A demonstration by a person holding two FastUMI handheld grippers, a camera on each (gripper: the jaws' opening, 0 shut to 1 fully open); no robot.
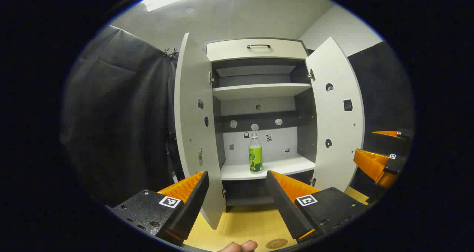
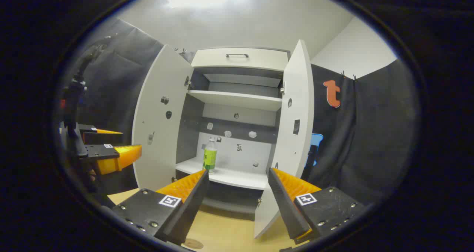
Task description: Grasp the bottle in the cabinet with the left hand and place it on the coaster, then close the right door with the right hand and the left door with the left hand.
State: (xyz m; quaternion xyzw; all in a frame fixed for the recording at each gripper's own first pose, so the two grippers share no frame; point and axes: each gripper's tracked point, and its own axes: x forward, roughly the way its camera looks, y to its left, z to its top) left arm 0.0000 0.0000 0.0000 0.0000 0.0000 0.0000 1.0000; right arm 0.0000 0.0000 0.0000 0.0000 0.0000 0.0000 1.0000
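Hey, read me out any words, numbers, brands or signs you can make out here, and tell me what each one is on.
No text here is clear enough to quote.
Label on the bottle: print too small to read.
Square markers on the left gripper and right gripper: patterns, not words.
Dark plate on the right door: too small.
Coaster: blurred design, unreadable.

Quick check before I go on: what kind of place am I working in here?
Most likely a staged recording booth, not a real home: black cloth hangs as walls around a lone white cabinet with both doors open, and one bottle stands on its lower shelf above a wood-coloured floor.
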